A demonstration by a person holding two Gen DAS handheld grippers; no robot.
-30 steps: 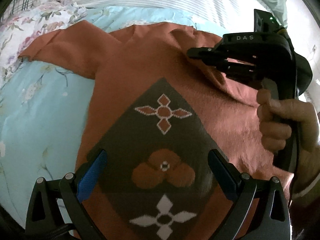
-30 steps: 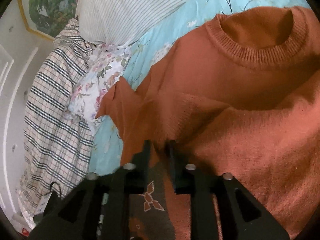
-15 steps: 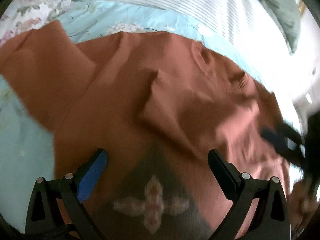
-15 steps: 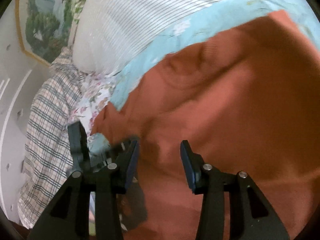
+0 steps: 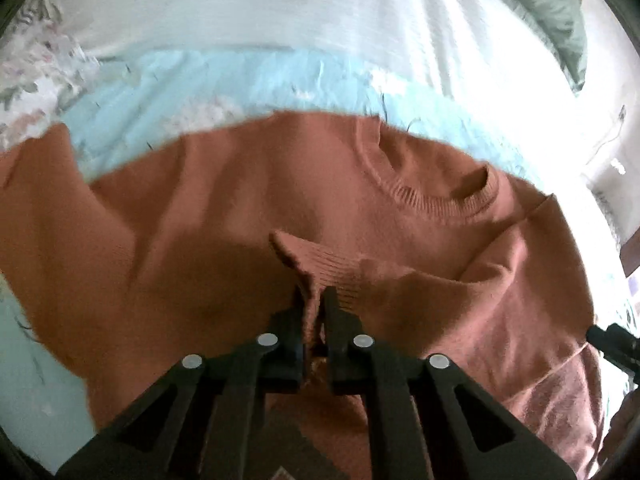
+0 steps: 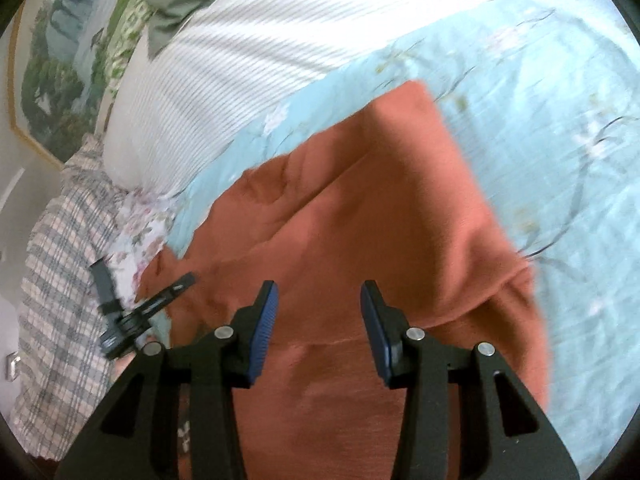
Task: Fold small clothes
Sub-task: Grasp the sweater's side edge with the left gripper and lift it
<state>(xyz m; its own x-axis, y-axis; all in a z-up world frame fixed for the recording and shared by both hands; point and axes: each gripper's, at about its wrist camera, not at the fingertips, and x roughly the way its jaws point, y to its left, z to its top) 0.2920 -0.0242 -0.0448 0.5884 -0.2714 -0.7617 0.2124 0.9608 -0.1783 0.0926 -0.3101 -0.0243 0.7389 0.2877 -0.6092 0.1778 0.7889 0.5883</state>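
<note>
A rust-orange knit sweater [image 5: 224,216] lies on a light blue floral bedsheet [image 5: 240,76], its ribbed collar [image 5: 440,196] up and to the right. My left gripper [image 5: 313,300] is shut on the ribbed cuff [image 5: 316,260] of a sleeve folded over the sweater's chest. In the right wrist view the sweater [image 6: 380,216] fills the middle. My right gripper [image 6: 318,312] is open and empty, its blue pads just above the fabric. The other gripper [image 6: 136,304] shows at the left there.
A white striped pillow [image 6: 248,64] lies behind the sweater. A plaid cloth [image 6: 60,280] and a floral cloth [image 6: 136,232] lie at the left. A green pillow [image 5: 540,4] is at the back. A picture [image 6: 52,80] hangs on the wall.
My left gripper went from wide open to shut on the sleeve cuff and moved up toward the collar. My right gripper let go of the sweater, opened and swung right.
</note>
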